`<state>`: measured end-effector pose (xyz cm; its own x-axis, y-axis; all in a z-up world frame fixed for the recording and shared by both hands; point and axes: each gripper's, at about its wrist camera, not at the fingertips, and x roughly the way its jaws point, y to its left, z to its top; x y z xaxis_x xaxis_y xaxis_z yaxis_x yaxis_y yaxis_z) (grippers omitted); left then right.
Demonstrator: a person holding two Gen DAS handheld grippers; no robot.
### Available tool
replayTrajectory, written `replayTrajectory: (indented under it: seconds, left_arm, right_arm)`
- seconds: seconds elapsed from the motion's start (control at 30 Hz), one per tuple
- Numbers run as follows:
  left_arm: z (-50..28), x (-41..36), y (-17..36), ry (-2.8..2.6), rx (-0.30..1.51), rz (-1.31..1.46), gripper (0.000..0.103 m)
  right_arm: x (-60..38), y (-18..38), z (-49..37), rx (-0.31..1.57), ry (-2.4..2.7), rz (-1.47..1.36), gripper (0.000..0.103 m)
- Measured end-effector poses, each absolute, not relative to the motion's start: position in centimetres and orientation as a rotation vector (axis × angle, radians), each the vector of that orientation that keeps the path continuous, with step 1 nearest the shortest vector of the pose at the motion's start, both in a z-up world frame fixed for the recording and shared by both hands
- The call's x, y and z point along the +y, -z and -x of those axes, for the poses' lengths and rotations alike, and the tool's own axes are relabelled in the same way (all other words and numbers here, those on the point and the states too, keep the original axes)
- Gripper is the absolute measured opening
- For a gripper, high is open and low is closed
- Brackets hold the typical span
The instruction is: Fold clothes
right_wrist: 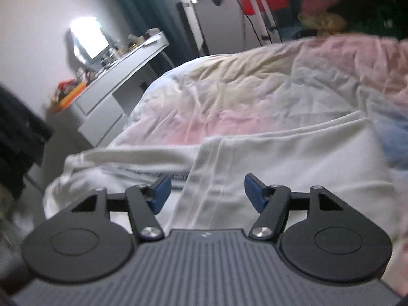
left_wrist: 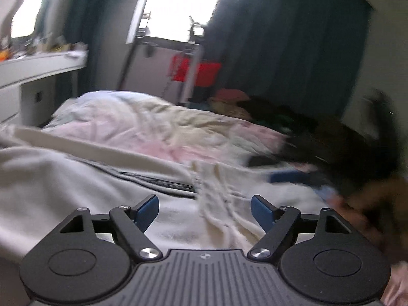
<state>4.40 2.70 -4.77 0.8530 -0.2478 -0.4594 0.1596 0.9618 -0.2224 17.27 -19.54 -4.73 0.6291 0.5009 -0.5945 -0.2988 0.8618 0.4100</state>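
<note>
Left wrist view: left gripper angled slightly down over the bed, jaws spread wide, blue pads clear of cloth, nothing pinched. White garment lying rumpled under and ahead of the fingers, a cream knit piece draped over it between the jaws. Pastel duvet beyond, dark clothes pile at far right. Right gripper blurred at right edge, blue pad just visible, state unreadable here. White desk at left, dark curtain behind.

Right wrist view: right gripper rolled, horizon tilted, pointing down at the bed, jaws apart, gripping nothing. White garment directly below the fingertips, folded edge running between them, flat on the duvet. Desk at upper left.
</note>
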Motion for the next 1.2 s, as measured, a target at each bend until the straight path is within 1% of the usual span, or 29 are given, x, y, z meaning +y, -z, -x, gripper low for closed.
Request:
replayTrajectory:
  seconds: [0.03, 0.07, 0.1, 0.13, 0.23, 0.27, 0.3, 0.37, 0.47, 0.5, 0.53, 0.57, 0.63, 0.67, 0.7, 0.73, 0.87, 1.03, 1.1, 1.13, 1.17, 1.2]
  left_arm:
    - [-4.4, 2.2, 5.0, 0.248, 0.513, 0.173, 0.075]
    - [-4.5, 1.7, 5.3, 0.286, 0.522, 0.173, 0.072]
    - [-4.6, 1.3, 5.6, 0.324, 0.529, 0.176, 0.069]
    - [-4.7, 0.9, 5.8, 0.353, 0.531, 0.175, 0.069]
    - [-5.1, -0.3, 6.7, 0.410, 0.535, 0.154, 0.065]
    - [-5.4, -0.7, 7.1, 0.422, 0.546, 0.148, 0.059]
    - [-5.8, -1.0, 7.6, 0.424, 0.573, 0.146, 0.049]
    - [-6.4, -1.4, 8.5, 0.429, 0.615, 0.138, 0.039]
    - [-6.4, -1.8, 9.2, 0.431, 0.621, 0.093, 0.035]
    - [-6.5, -1.9, 9.4, 0.426, 0.636, 0.086, 0.030]
    - [-6.6, -1.9, 9.6, 0.421, 0.654, 0.093, 0.027]
    - [-6.7, -1.6, 9.7, 0.413, 0.665, 0.109, 0.020]
    - [-6.8, -1.1, 9.9, 0.399, 0.683, 0.143, 0.013]
    - [-6.8, -0.9, 9.8, 0.399, 0.681, 0.165, 0.010]
    - [-6.7, -0.6, 9.7, 0.400, 0.677, 0.184, 0.007]
    - [-6.6, -0.5, 9.4, 0.404, 0.665, 0.194, 0.007]
    - [-5.5, 0.1, 8.0, 0.405, 0.626, 0.231, 0.006]
    - [-5.1, 0.2, 9.3, 0.351, 0.700, 0.227, 0.005]
    - [-5.3, 0.0, 9.4, 0.350, 0.706, 0.213, 0.006]
    - [-5.2, -0.1, 9.2, 0.353, 0.696, 0.204, 0.008]
    - [-5.0, -0.2, 8.9, 0.355, 0.677, 0.189, 0.015]
    - [-4.8, -0.3, 8.4, 0.353, 0.655, 0.170, 0.024]
  right_arm:
    - [-19.3, 5.3, -18.3, 0.772, -0.456, -0.289, 0.051]
    - [-19.0, 5.8, -19.3, 0.780, -0.448, -0.293, 0.048]
    - [-18.8, 6.4, -20.3, 0.789, -0.439, -0.297, 0.042]
    - [-18.3, 7.0, -21.0, 0.791, -0.422, -0.267, 0.039]
    - [-18.0, 8.8, -22.0, 0.796, -0.424, -0.253, 0.038]
    - [-18.0, 9.4, -22.1, 0.794, -0.429, -0.257, 0.038]
    - [-18.0, 9.7, -22.2, 0.787, -0.431, -0.253, 0.037]
    - [-17.9, 9.9, -22.6, 0.773, -0.434, -0.255, 0.037]
    - [-17.4, 9.9, -23.0, 0.763, -0.453, -0.238, 0.038]
    - [-17.1, 10.0, -23.1, 0.763, -0.460, -0.223, 0.037]
    - [-16.6, 10.1, -23.2, 0.769, -0.460, -0.186, 0.034]
    - [-16.1, 10.2, -23.2, 0.768, -0.457, -0.151, 0.031]
    - [-15.3, 10.3, -23.2, 0.758, -0.451, -0.099, 0.023]
    - [-15.1, 10.3, -23.1, 0.752, -0.448, -0.089, 0.021]
    - [-15.0, 10.0, -23.0, 0.743, -0.448, -0.081, 0.015]
    - [-15.0, 9.7, -22.9, 0.730, -0.449, -0.079, 0.011]
    - [-15.8, 8.3, -22.5, 0.673, -0.489, -0.166, 0.011]
    - [-15.0, 9.3, -22.5, 0.689, -0.494, -0.180, 0.011]
    - [-15.0, 9.6, -22.4, 0.686, -0.481, -0.178, 0.014]
    - [-14.9, 9.8, -22.4, 0.685, -0.474, -0.178, 0.014]
    - [-14.9, 10.0, -22.3, 0.684, -0.467, -0.177, 0.015]
    - [-15.2, 9.6, -22.2, 0.680, -0.462, -0.191, 0.016]
